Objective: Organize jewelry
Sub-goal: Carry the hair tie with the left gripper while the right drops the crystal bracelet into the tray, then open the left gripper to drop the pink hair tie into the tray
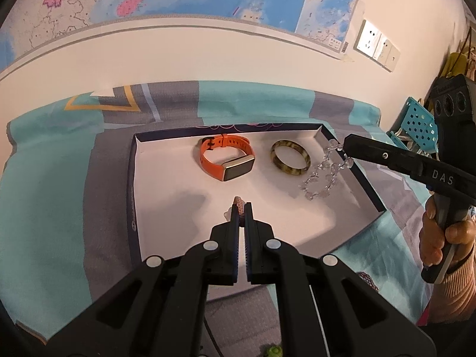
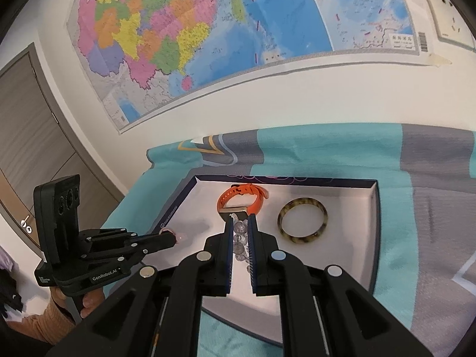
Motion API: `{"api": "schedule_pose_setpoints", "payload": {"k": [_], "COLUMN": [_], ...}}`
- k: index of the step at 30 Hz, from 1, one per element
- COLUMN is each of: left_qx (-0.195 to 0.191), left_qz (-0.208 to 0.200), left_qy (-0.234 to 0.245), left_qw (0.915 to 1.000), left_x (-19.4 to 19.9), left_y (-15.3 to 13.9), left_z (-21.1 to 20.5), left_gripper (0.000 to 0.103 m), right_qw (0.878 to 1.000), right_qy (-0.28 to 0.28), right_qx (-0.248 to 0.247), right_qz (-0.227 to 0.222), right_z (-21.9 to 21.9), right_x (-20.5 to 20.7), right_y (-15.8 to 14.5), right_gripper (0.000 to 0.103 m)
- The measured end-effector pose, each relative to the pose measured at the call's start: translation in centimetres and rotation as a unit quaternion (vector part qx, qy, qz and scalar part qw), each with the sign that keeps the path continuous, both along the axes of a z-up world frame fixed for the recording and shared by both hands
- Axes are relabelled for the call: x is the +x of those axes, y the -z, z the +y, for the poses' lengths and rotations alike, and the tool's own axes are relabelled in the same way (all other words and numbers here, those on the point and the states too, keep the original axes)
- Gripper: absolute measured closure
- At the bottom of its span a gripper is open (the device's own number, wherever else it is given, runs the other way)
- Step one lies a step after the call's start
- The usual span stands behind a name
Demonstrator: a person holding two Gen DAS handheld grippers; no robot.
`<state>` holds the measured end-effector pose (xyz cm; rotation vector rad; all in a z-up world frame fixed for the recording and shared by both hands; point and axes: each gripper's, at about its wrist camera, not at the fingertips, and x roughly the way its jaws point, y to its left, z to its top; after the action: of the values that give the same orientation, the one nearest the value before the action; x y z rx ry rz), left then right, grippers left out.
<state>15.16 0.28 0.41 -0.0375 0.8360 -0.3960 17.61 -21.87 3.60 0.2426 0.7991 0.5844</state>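
Note:
A shallow white tray (image 1: pixel 166 178) with a dark rim lies on the bedspread. In it are an orange smart band (image 1: pixel 226 160) and a mottled brown bangle (image 1: pixel 290 157). My left gripper (image 1: pixel 242 211) is shut on a small pink beaded piece (image 1: pixel 239 203) above the tray's middle. My right gripper (image 1: pixel 346 148) is shut on a clear crystal bead bracelet (image 1: pixel 322 175), which hangs over the tray's right side. In the right wrist view the beads (image 2: pixel 240 238) sit between the fingers (image 2: pixel 229 232), with the band (image 2: pixel 242 199) and the bangle (image 2: pixel 303 220) beyond. The left gripper (image 2: pixel 171 238) is at the left.
The bedspread (image 1: pixel 53 184) is teal and grey. A wall map (image 2: pixel 208 29) hangs behind, with wall sockets (image 1: pixel 376 44) to its right. A teal perforated basket (image 1: pixel 416 119) stands at the far right. A door (image 2: pixel 29 148) is at the left.

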Motion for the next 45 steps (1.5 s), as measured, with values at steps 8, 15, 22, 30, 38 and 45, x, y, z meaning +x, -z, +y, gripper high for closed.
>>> {"api": "schedule_pose_setpoints", "payload": {"k": [8, 15, 22, 30, 38, 45], "left_qx": [0.01, 0.015, 0.029, 0.026, 0.048, 0.037], "left_qz": [0.013, 0.034, 0.049, 0.057, 0.037, -0.013], "left_qy": [-0.007, -0.015, -0.018, -0.015, -0.023, -0.024], "left_qw": [0.9998, 0.9992, 0.9982, 0.9979, 0.9979, 0.999], "left_x": [2.0, 4.0, 5.0, 5.9, 5.1, 0.9], "left_y": [0.6, 1.7, 3.1, 3.0, 2.5, -0.4], "left_z": [-0.4, -0.7, -1.4, -1.7, -2.1, -0.5], "left_gripper": [0.099, 0.099, 0.099, 0.098, 0.077, 0.071], "right_qw": [1.0, 0.999, 0.997, 0.996, 0.993, 0.995], "right_qy": [-0.006, 0.014, 0.042, 0.056, 0.076, 0.045], "right_qx": [0.015, 0.011, -0.01, -0.032, -0.053, -0.083], "right_qz": [0.012, 0.033, 0.058, 0.067, 0.07, 0.018], "right_z": [1.1, 0.3, -1.6, -2.1, -3.0, -3.2], "right_x": [1.8, 2.9, 3.0, 3.4, 2.5, -2.0], "right_y": [0.7, 2.3, 4.3, 5.3, 5.4, 2.6], "right_gripper": [0.095, 0.095, 0.095, 0.095, 0.086, 0.077]}}
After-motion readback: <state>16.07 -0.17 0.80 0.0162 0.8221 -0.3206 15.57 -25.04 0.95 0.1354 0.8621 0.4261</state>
